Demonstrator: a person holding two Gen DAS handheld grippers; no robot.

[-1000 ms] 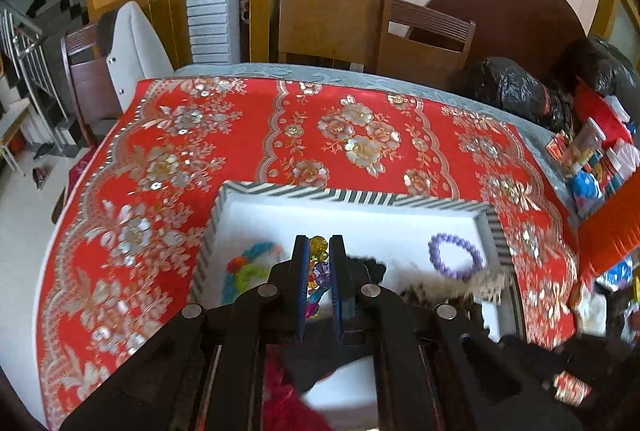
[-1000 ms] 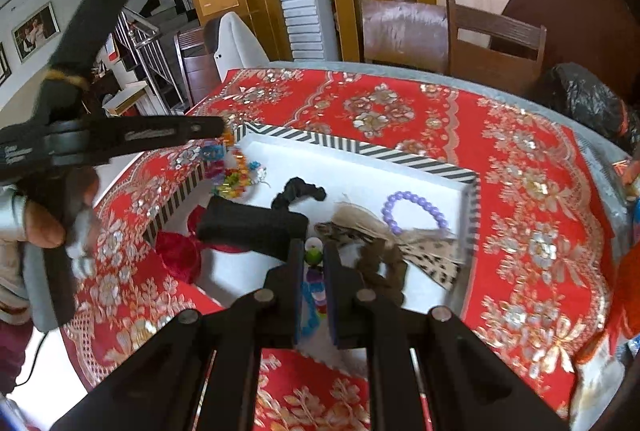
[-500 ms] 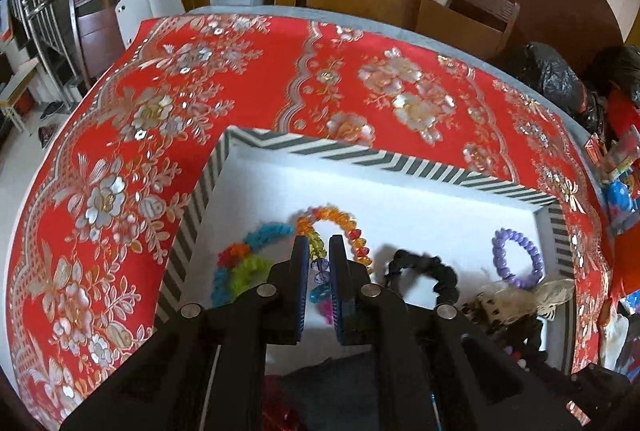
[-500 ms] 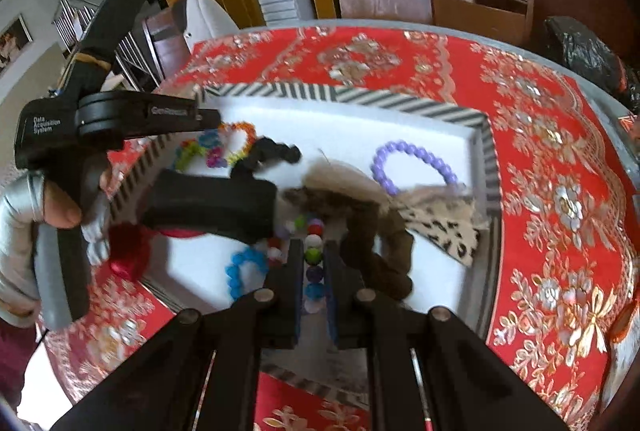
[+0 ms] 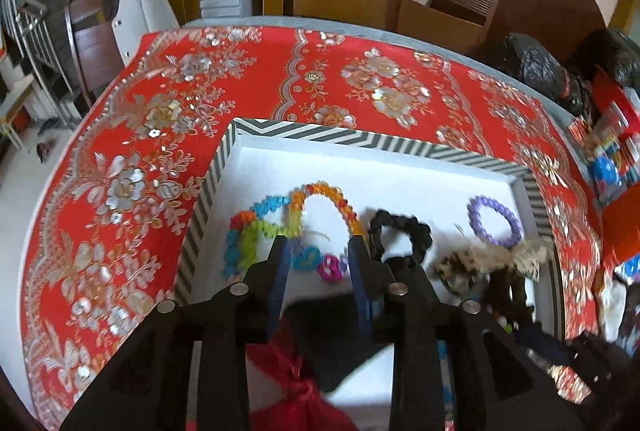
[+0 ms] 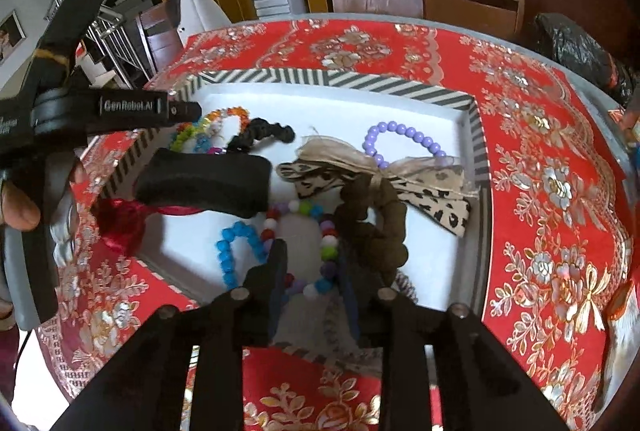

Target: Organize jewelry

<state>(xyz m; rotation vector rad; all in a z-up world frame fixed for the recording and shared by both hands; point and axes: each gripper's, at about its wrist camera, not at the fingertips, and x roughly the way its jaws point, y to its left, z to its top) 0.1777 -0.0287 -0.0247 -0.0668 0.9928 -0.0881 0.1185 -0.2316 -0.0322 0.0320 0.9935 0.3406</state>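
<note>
A white tray with a zigzag rim (image 5: 360, 141) sits on the red flowered cloth. My left gripper (image 5: 318, 247) hangs low over its left part, jaws opening. An orange, yellow and blue bead bracelet (image 5: 332, 197) lies on the tray floor between and beyond the fingers, free of the pads. In the right wrist view my right gripper (image 6: 310, 251) is over the tray's near side (image 6: 360, 81), jaws opening too. A multicolour bead bracelet (image 6: 326, 231) lies between its fingers, not pinched.
The tray also holds a rainbow bracelet (image 5: 244, 231), a black scrunchie (image 5: 400, 231), a purple bead bracelet (image 6: 400, 135), a leopard-print bow (image 6: 432, 191), a brown scrunchie (image 6: 376, 223) and a blue bead bracelet (image 6: 228, 251). A red pouch (image 6: 120, 219) lies at the tray's left edge. Chairs stand behind the table.
Both grippers have come down into the tray and parted their fingers. The bracelets they had pinched now lie on the tray floor.
</note>
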